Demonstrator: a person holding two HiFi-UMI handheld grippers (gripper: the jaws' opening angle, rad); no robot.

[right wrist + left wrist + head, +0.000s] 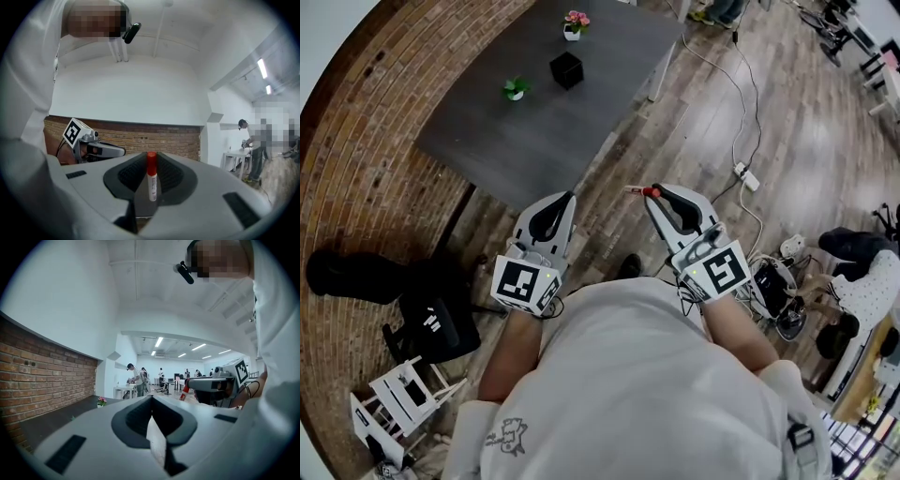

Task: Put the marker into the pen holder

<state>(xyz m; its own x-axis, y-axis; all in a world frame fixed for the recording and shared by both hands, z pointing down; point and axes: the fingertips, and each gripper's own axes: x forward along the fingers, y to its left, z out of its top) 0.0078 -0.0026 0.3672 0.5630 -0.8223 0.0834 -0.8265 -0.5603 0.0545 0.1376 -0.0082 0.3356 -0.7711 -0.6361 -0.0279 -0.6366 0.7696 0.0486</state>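
Note:
A white marker with a red cap (151,180) stands upright between the pads of my right gripper (151,187), which is shut on it. In the head view the marker (642,191) pokes out leftward from the right gripper (654,192), held close in front of the person's body. The left gripper (570,195) is alongside it, shut with nothing in it; in its own view the left gripper (152,413) shows its jaws meeting. The black pen holder (567,69) stands on the dark grey table (534,141), well ahead of both grippers.
A small green plant (516,89) and a pot of pink flowers (575,23) stand on the table near the holder. A brick wall (375,141) runs along the left. Cables and a power strip (746,175) lie on the wooden floor at right. People work at distant tables.

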